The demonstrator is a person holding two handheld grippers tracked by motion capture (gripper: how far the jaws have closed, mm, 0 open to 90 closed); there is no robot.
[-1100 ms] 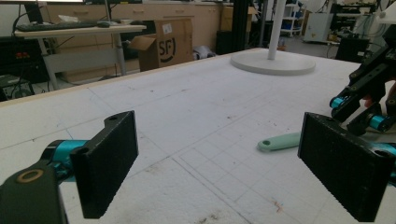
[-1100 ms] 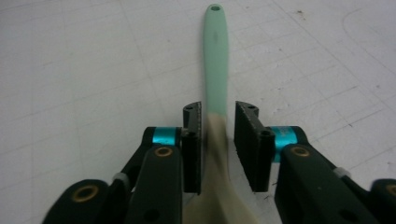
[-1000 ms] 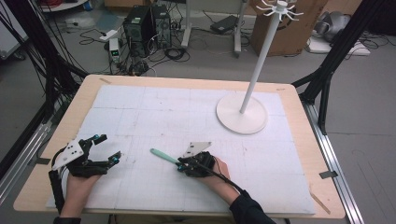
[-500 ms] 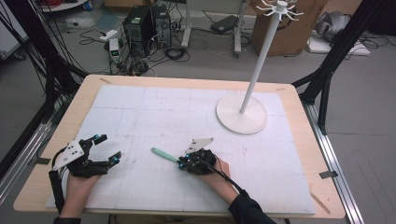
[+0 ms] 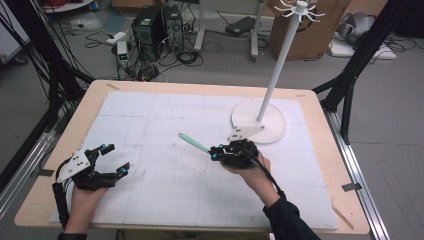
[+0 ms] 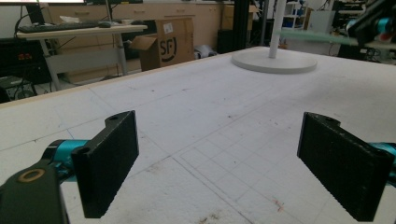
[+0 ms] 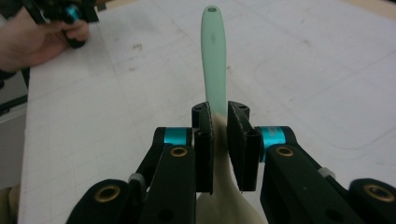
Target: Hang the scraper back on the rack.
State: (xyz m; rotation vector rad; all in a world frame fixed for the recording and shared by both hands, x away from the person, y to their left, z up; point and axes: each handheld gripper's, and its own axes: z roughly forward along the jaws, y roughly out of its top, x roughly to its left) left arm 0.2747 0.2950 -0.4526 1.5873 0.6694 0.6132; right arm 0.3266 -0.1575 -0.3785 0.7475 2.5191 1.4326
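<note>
Reaching in from the bottom of the high view, the person's right hand [image 5: 252, 167] carries the right gripper [image 5: 216, 152] above the middle of the table, its jaws pointing toward ten o'clock and pinched on a spatula [image 5: 193, 143]; the right gripper view shows the mint-green handle [image 7: 214, 56] jutting straight out past the jaws, a small hole at its tip, while the cream blade end spreads below the grip toward the camera. The left hand [image 5: 85, 196] sits at the table's seven o'clock corner, holding the left gripper [image 5: 114, 159] with its jaws spread wide and aimed toward two o'clock, with only bare mat between them in the left gripper view. The table [image 5: 320, 107] is pale wood covered by a white gridded mat [image 5: 165, 120], lightly scuffed. Toward two o'clock on the mat stands a white rack [image 5: 280, 65], a round base with a tall pole and short hooks at the top, just beyond the right gripper. Past the table lie a grey floor, tangled cables, a computer tower [image 5: 149, 25] at eleven o'clock and a cardboard box [image 5: 320, 27] at one o'clock.
</note>
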